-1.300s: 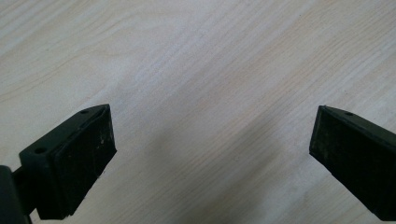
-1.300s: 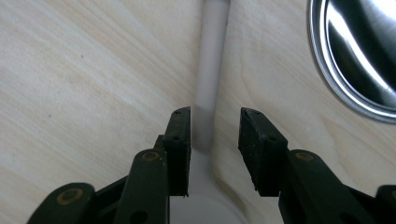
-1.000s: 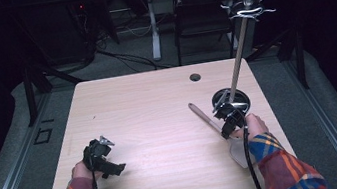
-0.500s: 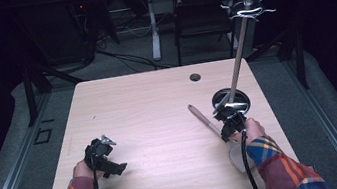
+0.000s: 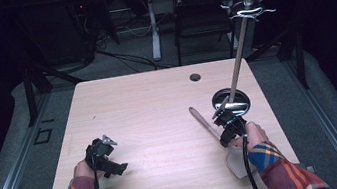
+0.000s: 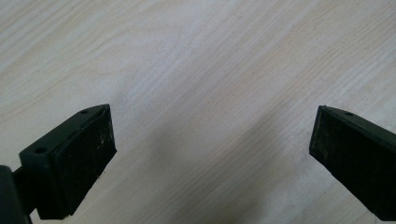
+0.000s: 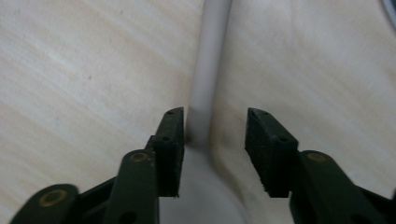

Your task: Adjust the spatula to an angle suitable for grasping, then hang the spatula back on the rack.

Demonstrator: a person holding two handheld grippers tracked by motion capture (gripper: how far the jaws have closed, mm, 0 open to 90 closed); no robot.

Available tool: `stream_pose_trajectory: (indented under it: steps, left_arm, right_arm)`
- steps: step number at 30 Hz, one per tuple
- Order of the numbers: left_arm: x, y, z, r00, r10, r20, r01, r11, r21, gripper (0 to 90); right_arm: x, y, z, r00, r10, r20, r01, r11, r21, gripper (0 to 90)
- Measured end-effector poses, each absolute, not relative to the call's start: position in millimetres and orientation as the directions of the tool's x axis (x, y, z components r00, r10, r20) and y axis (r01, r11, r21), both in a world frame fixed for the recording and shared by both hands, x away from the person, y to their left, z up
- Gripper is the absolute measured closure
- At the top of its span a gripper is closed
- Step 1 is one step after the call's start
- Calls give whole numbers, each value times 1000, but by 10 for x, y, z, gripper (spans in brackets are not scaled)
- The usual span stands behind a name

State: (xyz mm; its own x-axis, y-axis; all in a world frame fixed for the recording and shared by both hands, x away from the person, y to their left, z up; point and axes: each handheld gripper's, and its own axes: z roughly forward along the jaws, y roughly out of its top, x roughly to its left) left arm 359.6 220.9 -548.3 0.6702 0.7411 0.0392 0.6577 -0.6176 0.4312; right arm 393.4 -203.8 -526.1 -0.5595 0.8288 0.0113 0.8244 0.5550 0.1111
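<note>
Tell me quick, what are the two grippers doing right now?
Left gripper: open, holding nothing, over bare table.
Right gripper: open, jaws either side of a pale spatula handle, not clamped on it.

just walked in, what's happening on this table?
A person works at a wooden table with a tool in each hand. The right tool hangs open over a pale spatula, its jaws on either side of the handle near the blade, not closed on it. The left tool sits wide open over bare wood, holding nothing. A thin rod slants up out of a round holder near the right edge.
</note>
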Motion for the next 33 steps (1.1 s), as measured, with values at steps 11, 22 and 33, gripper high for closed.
stream_pose_trajectory:
  steps: [11,22,33]
  left_arm:
    - [3580,2220,-5489,666,744,44,661,-617,427,5]
    - [3576,2208,-5498,672,739,45,659,-624,420,7]
    - [3561,2212,-5494,677,735,47,653,-628,423,8]
  right_arm:
    - [4177,-1914,-5236,-572,820,26,803,553,220,327]
    - [4341,-1782,-5303,-569,823,9,807,555,202,585]
    - [4419,-1666,-5331,-581,813,-31,799,577,171,705]
